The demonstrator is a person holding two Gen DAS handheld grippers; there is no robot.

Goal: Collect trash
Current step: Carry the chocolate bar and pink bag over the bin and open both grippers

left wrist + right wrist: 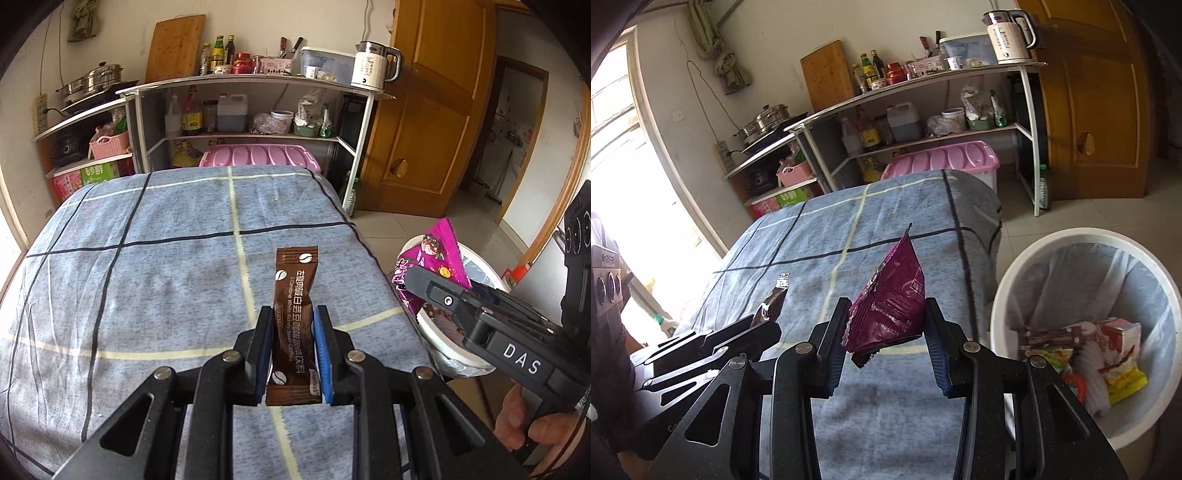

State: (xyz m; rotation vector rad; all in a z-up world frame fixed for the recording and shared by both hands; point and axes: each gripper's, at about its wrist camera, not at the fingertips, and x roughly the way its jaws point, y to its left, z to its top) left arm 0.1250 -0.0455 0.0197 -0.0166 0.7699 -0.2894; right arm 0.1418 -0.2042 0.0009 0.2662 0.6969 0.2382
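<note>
Above the table [147, 258], two claws each clamp one wrapper: brown sachet [293, 317], purple packet [890, 314].

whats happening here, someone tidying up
Yes. A person holds a gripper in each hand over a table with a blue checked cloth. The left gripper has its jaws shut on a brown coffee sachet. The right gripper clamps a crumpled purple snack wrapper. The white lined trash bin stands on the floor beside the table and already holds other wrappers. Neither piece is in it yet.
</note>
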